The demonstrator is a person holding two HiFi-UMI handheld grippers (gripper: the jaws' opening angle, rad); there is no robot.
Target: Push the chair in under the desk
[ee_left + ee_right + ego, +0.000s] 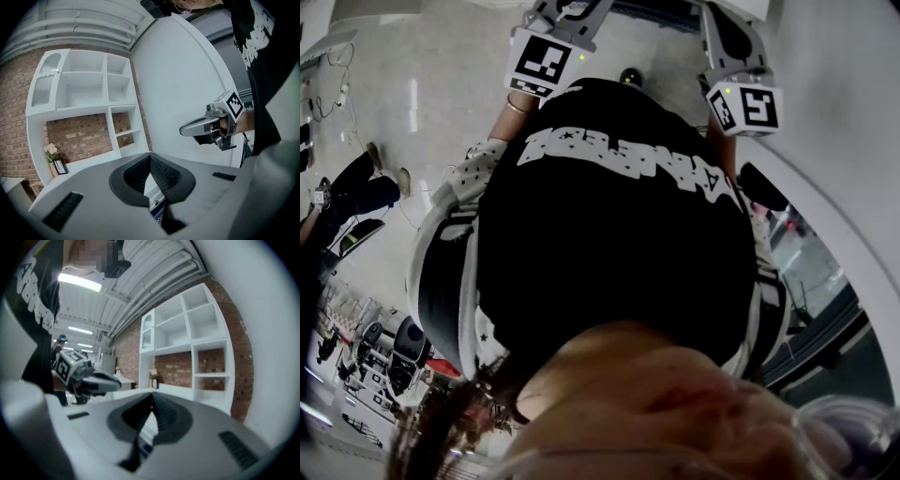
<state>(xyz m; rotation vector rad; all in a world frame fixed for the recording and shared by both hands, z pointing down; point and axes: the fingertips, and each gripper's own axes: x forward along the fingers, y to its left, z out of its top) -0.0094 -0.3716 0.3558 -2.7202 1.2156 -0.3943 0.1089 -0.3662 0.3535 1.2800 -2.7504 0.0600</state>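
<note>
Ahead of both grippers, I am looking at a white shelf unit (89, 93) standing against a brick wall (18, 122), with a small bunch of flowers (49, 151) and a picture frame (60, 166) sitting on its lower ledge. A smooth white curved wall (187, 79) is rising just beside the shelves.

I am seeing the left gripper (150, 161) with its jaws pressed together, the ribbed pads meeting at the tips and nothing between them. The right gripper (151, 397) is sitting the same way, jaws together and empty. Each one is showing up in the other's view, side by side and apart, both pointing roughly level toward the shelves.

In the head view the person's black shirt (619, 225) with white print is filling most of the picture. The two grippers are poking out past it at the top, and the marker cubes (546, 61) are showing clearly.

I am not finding the chair in any view, so I cannot tell where it is standing.
</note>
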